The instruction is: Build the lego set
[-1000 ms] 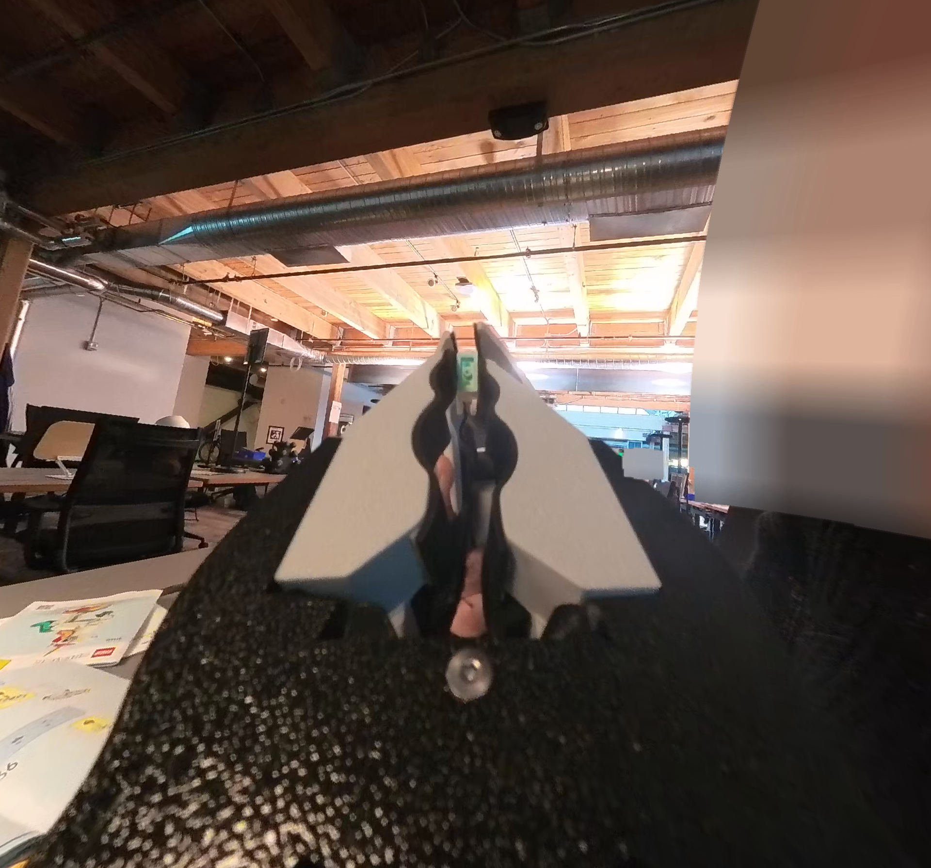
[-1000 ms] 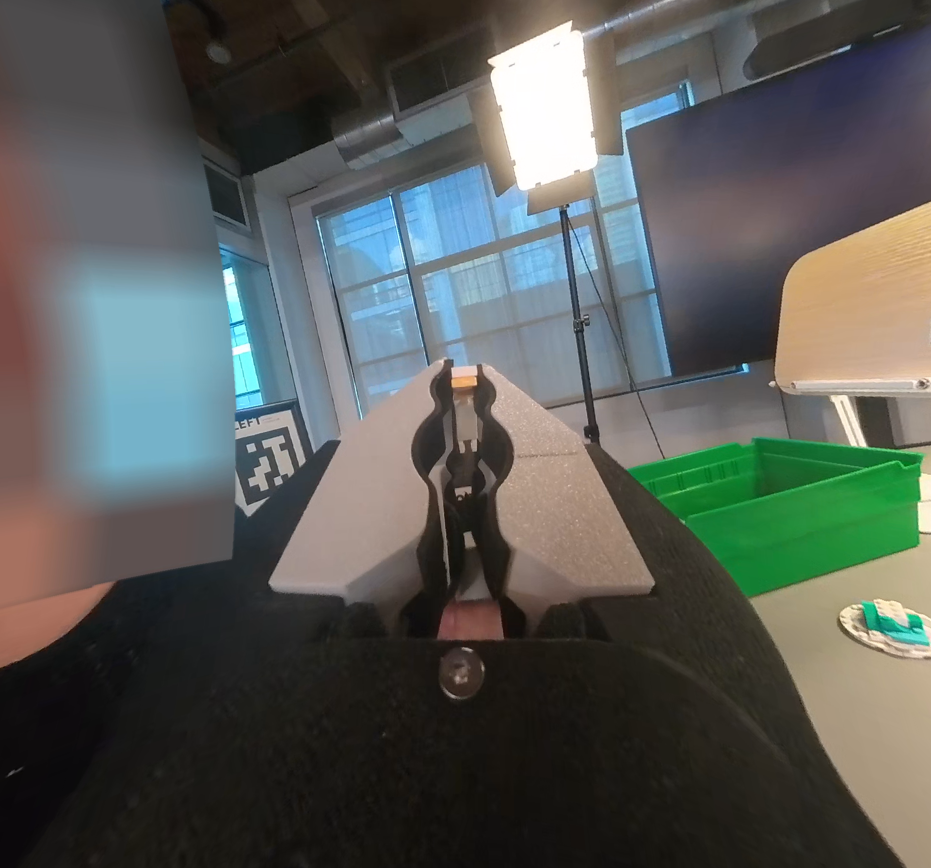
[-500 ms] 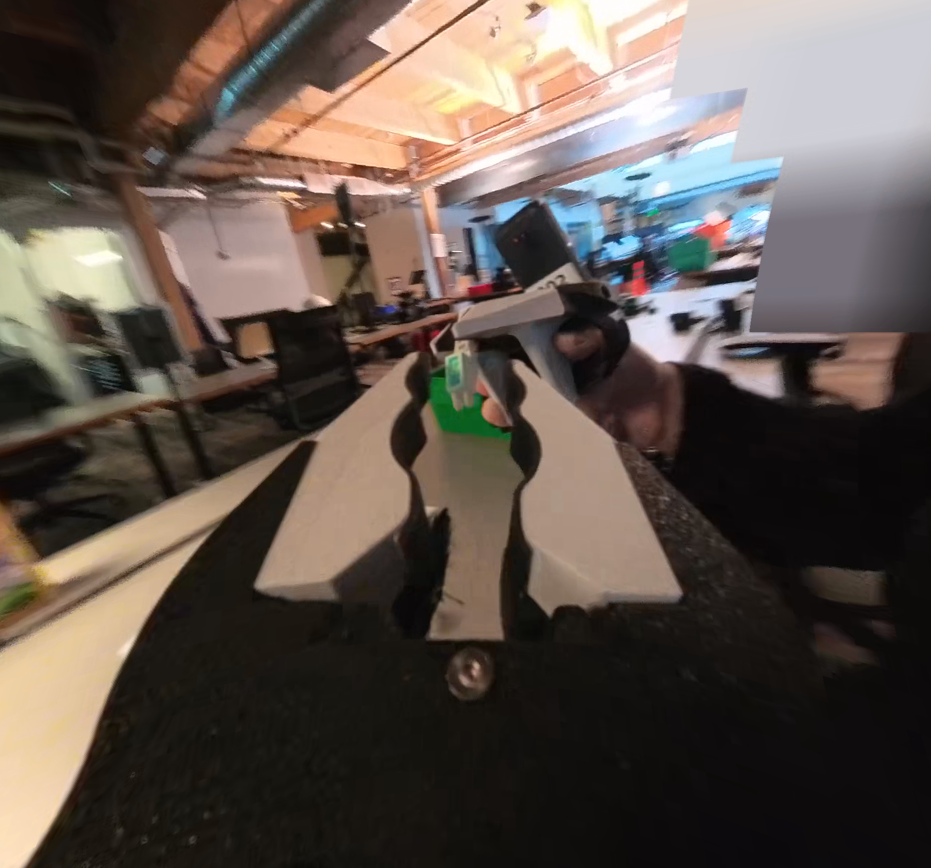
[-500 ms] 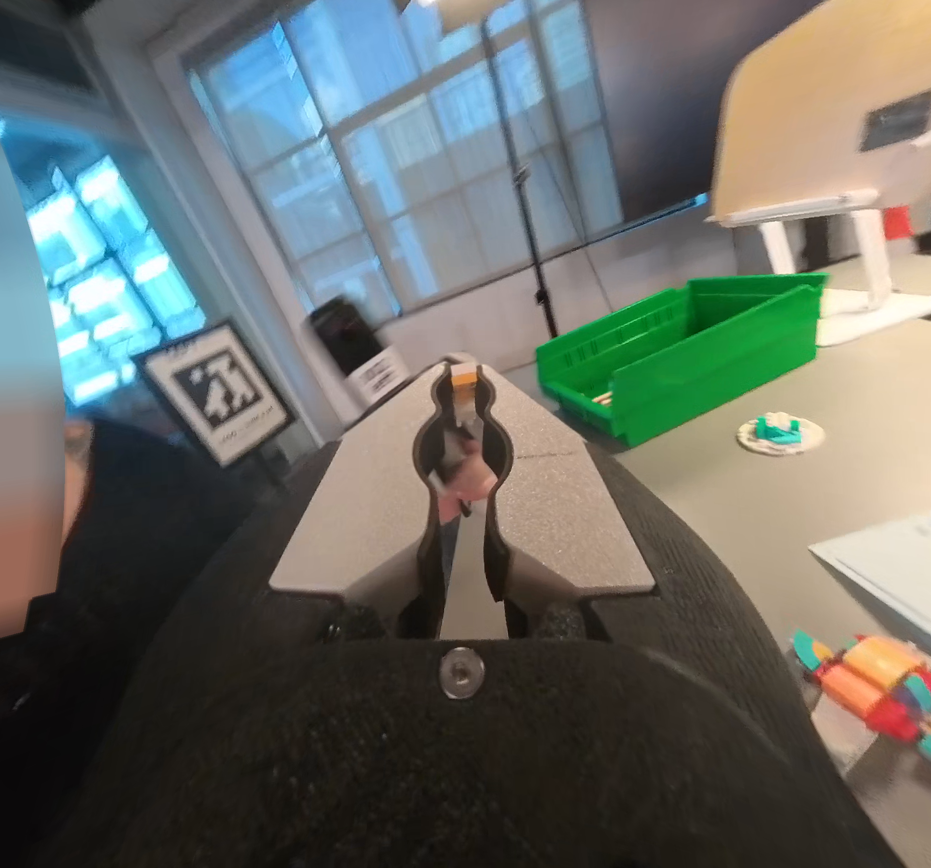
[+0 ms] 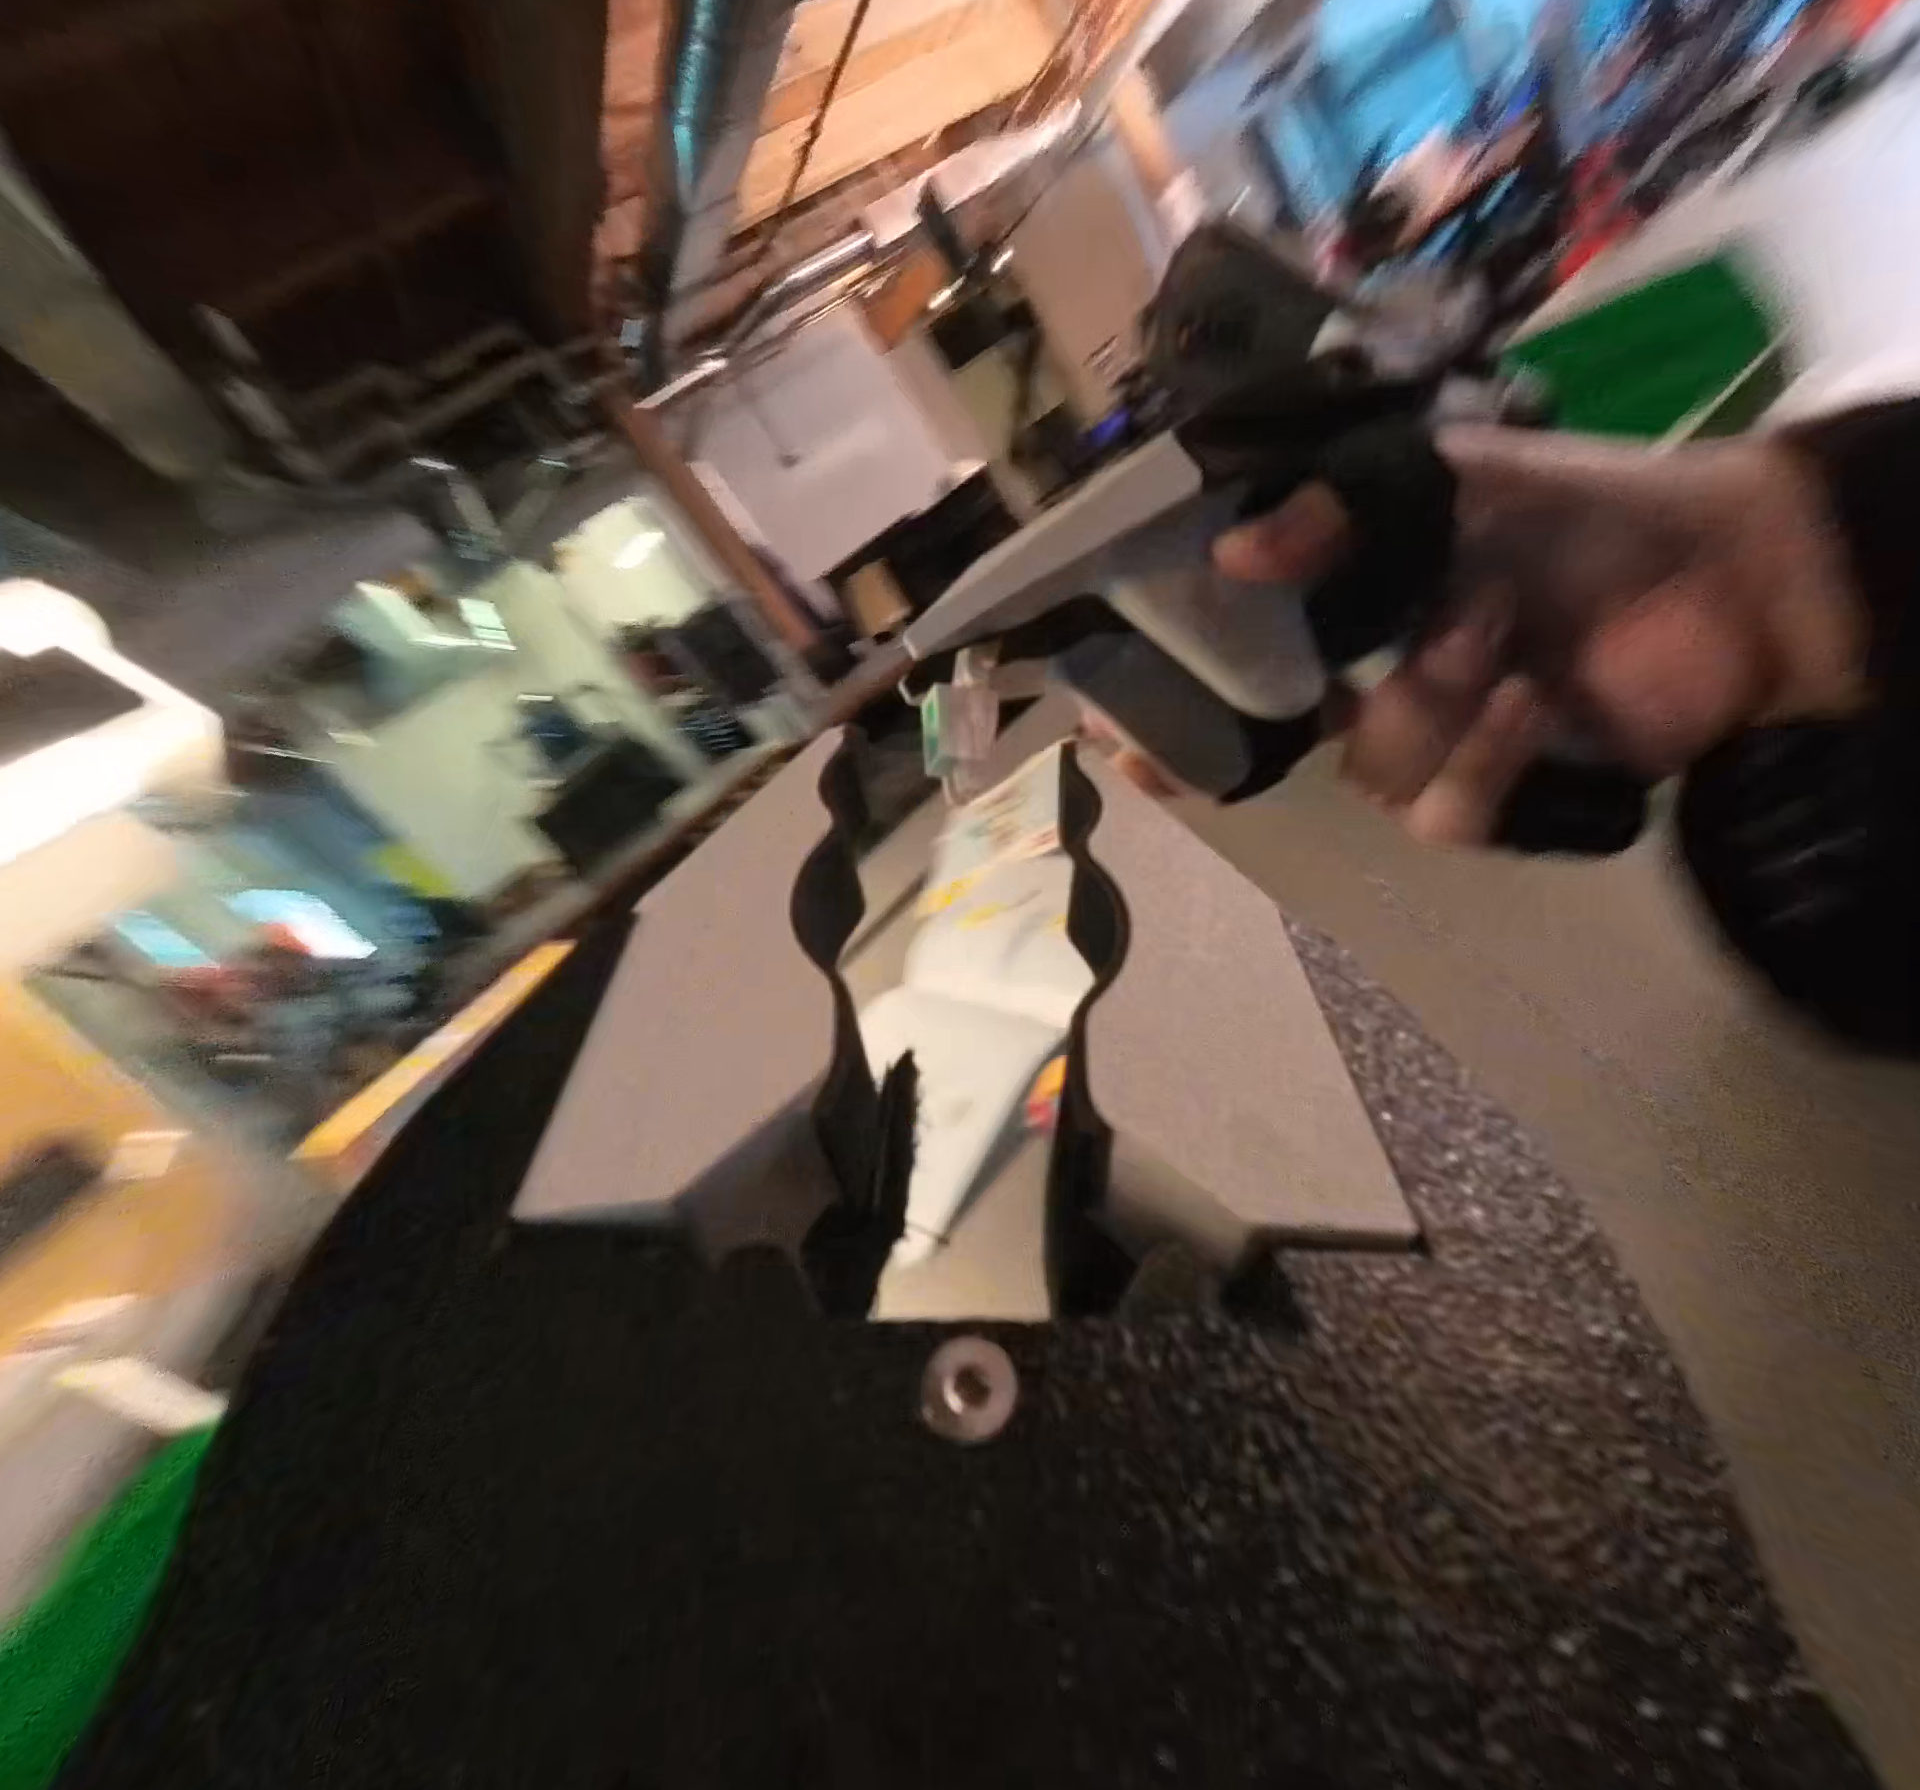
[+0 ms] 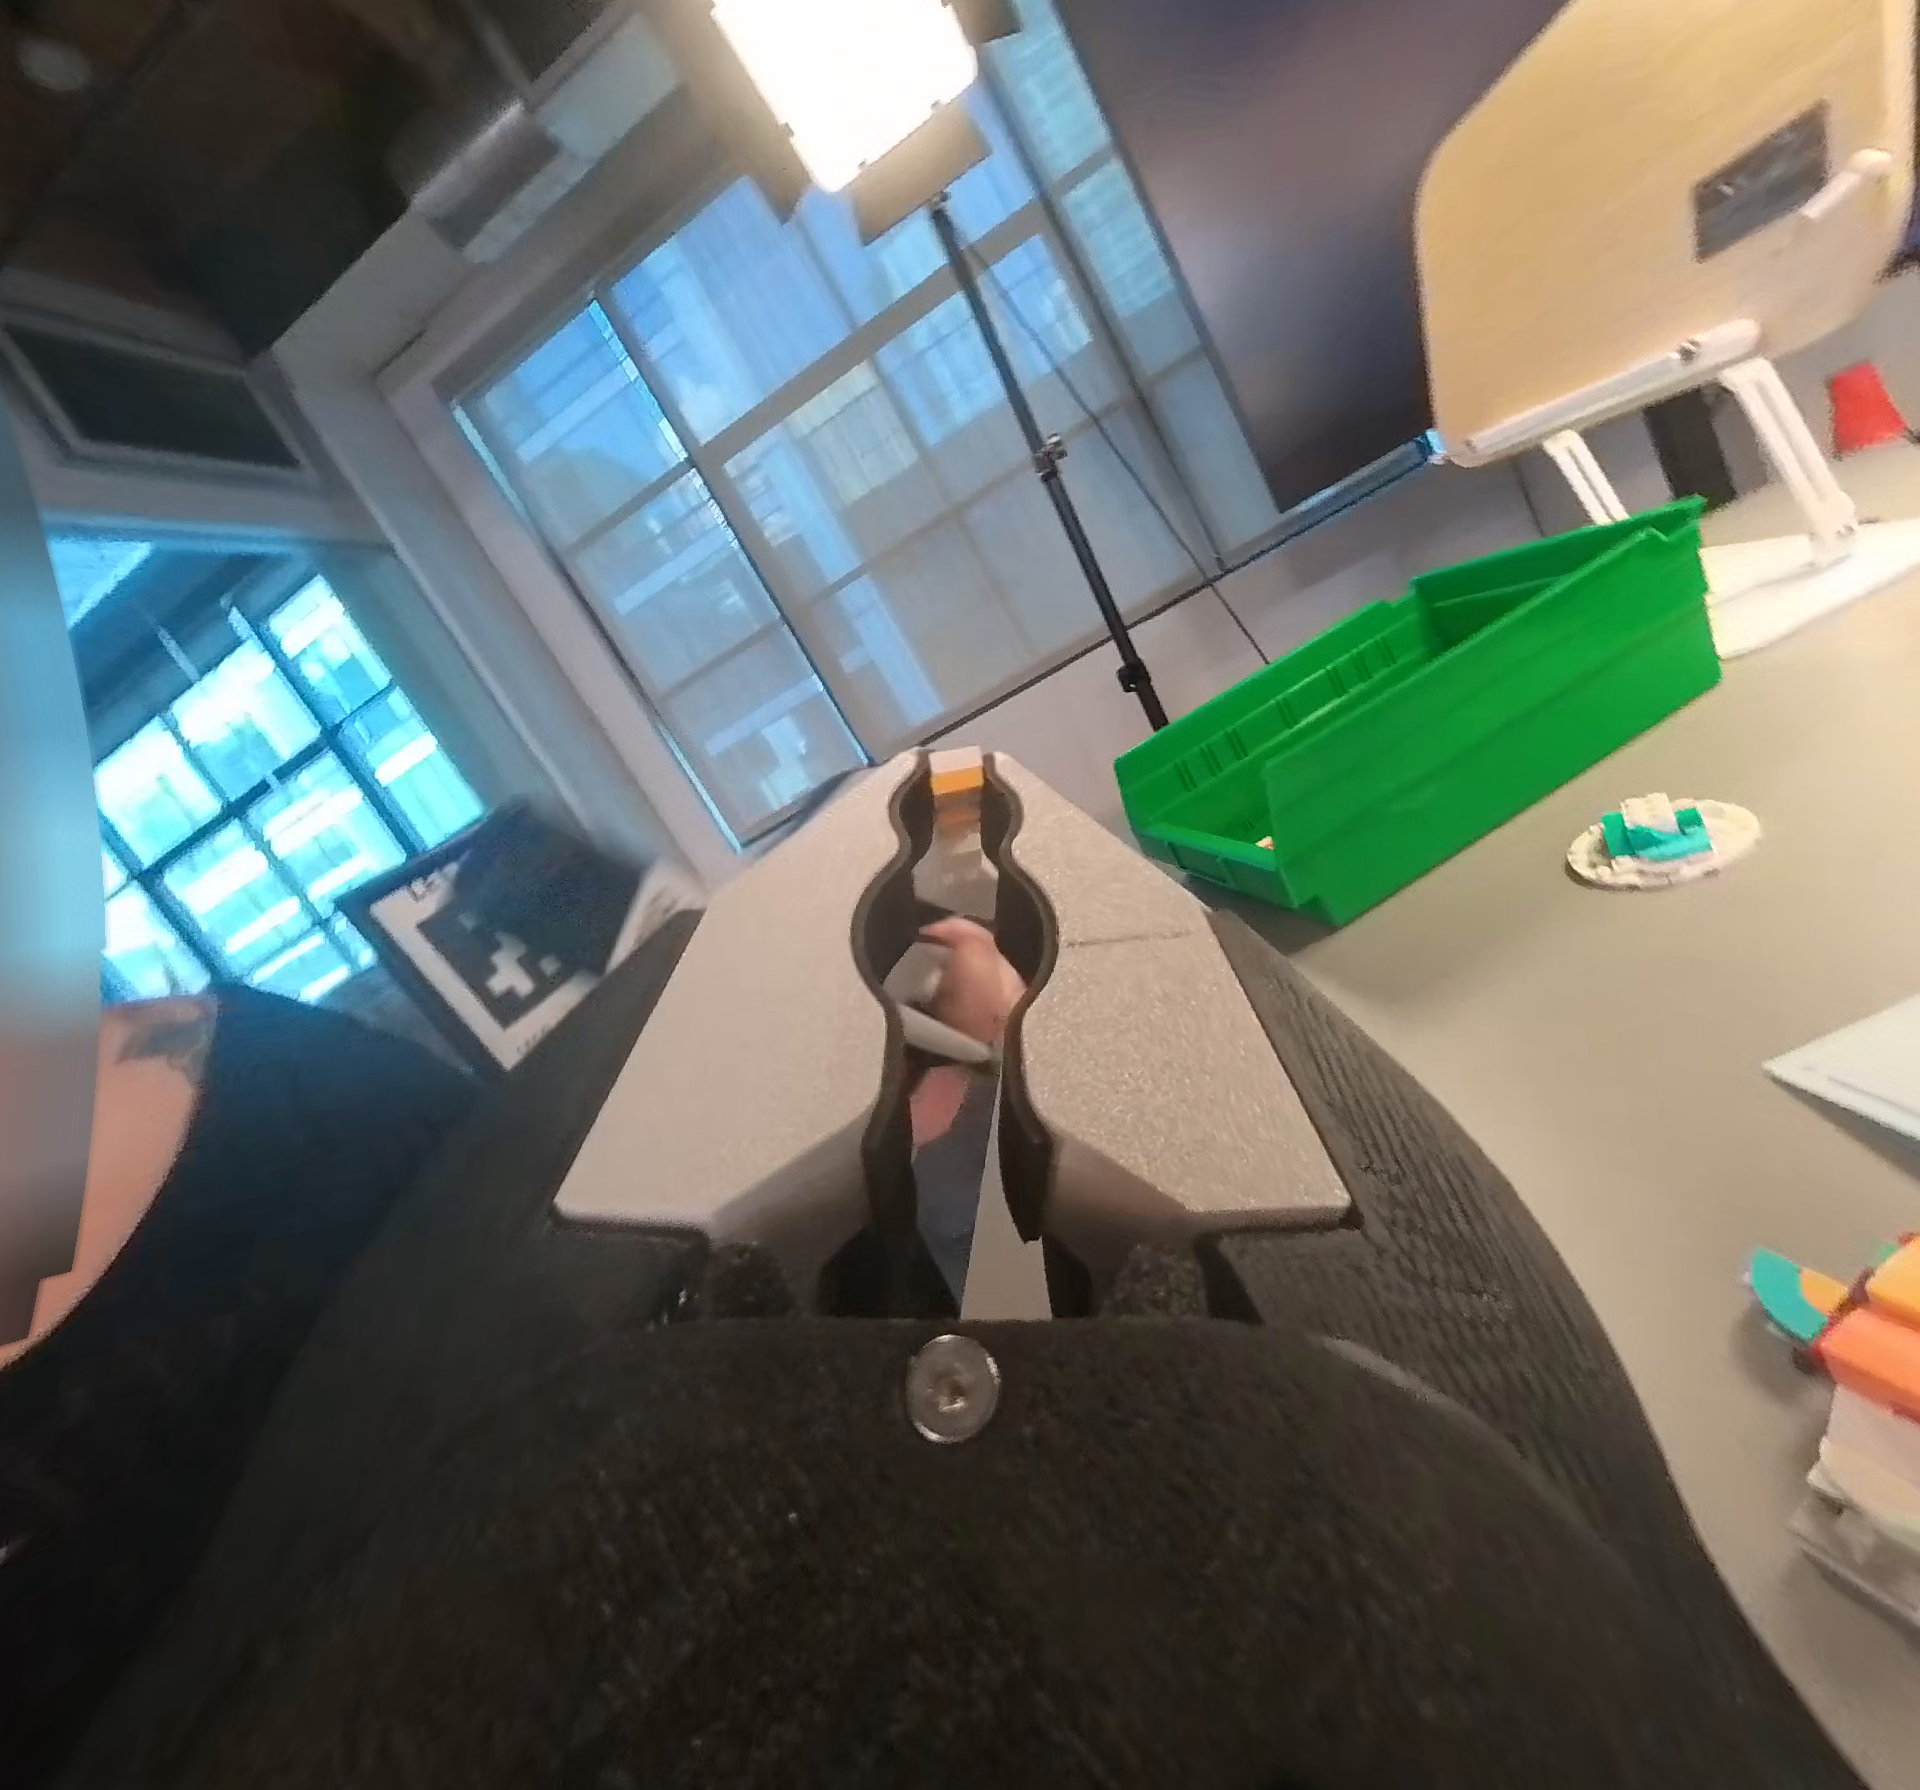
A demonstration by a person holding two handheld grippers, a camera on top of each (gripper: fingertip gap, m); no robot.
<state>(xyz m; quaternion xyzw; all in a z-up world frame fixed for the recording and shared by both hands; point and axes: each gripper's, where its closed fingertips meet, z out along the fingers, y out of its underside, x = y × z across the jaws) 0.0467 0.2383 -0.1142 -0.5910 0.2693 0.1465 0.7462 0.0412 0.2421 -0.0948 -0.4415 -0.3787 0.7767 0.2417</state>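
My left gripper (image 5: 956, 753) is open, with its jaws wide apart and nothing between them. A small green-and-white Lego piece (image 5: 958, 720) hangs just past its fingertips, right under the tip of my right gripper (image 5: 914, 644), which a hand (image 5: 1610, 618) holds at the upper right. The blur hides how the piece is attached. In the right wrist view my right gripper (image 6: 956, 769) is shut on a small orange-and-white Lego piece (image 6: 956, 776) at its very tip, held in the air above the grey table (image 6: 1455, 1065).
A green bin (image 6: 1434, 701) stands on the table beyond the right gripper. A white round plate with teal bricks (image 6: 1662, 847) lies beside it. A colourful Lego build (image 6: 1860, 1325) and a paper sheet (image 6: 1860, 1065) are at the right edge. An instruction sheet (image 5: 977, 961) lies below my left gripper. My two grippers' fingertips are within a few centimetres of each other. The colourful Lego build (image 6: 1860, 1325) is about 20 centimetres from both grippers' fingertips.
My left gripper opened and let go of the green piece, which now hangs at the right gripper's tip. Both grippers swung from pointing up into the room towards the table and came together.
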